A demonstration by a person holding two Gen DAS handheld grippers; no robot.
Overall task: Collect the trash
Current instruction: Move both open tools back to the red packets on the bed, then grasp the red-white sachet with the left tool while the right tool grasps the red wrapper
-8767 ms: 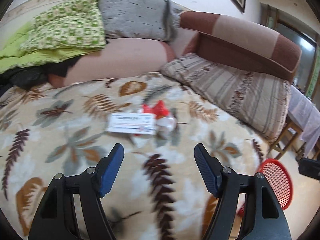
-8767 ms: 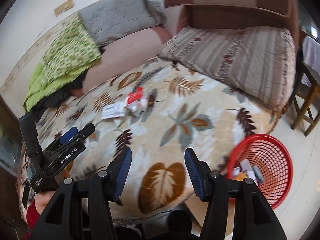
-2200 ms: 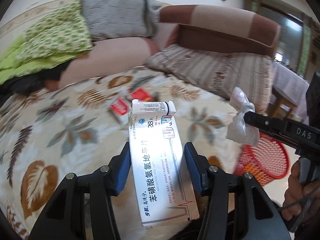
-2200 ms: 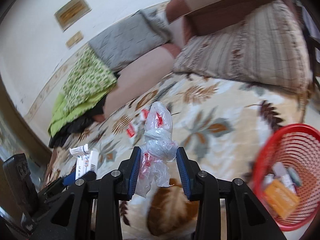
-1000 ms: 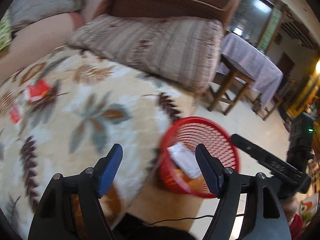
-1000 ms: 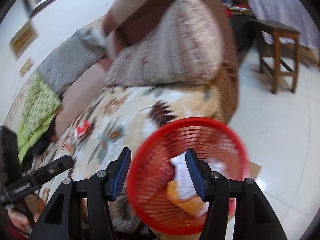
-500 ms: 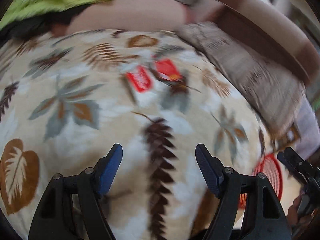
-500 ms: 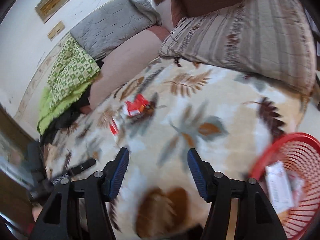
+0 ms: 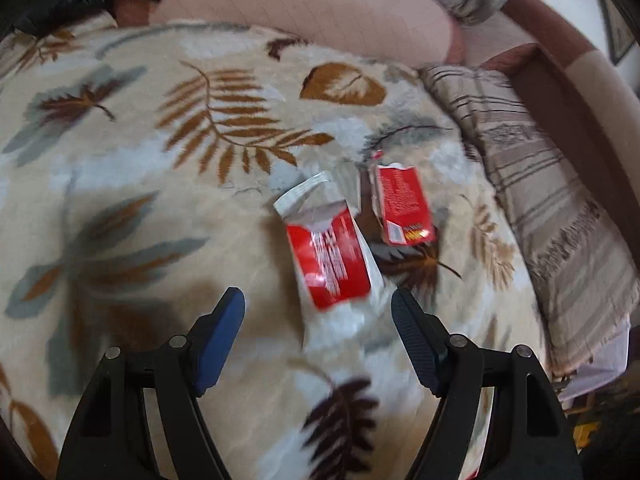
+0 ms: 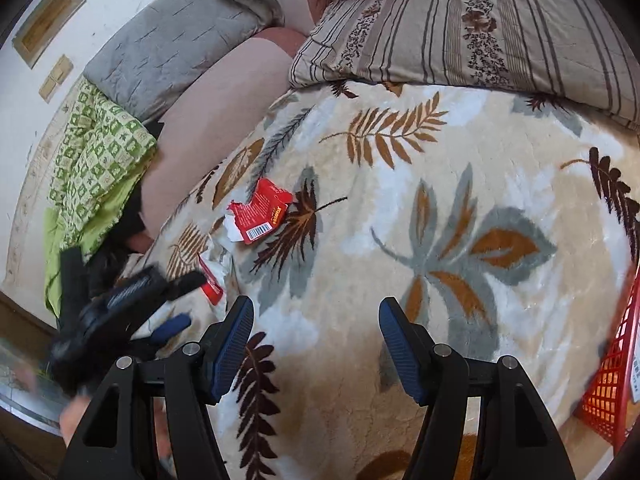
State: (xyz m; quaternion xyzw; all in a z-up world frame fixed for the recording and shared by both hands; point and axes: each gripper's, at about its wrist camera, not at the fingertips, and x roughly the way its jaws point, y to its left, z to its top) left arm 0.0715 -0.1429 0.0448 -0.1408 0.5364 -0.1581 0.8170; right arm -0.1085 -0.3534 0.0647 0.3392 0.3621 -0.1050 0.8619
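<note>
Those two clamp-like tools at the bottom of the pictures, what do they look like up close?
Both match. The left gripper and the right gripper each have two black plastic arms that fork outward, fastened with small silver round-headed screws. Each finger ends in a blue pad with fine ridges on its inner face. No cable or lettering shows here. In the right wrist view the left gripper appears blurred, black with blue tips.

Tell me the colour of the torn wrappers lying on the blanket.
Red with white print; the torn wrappers show best in the left wrist view.
</note>
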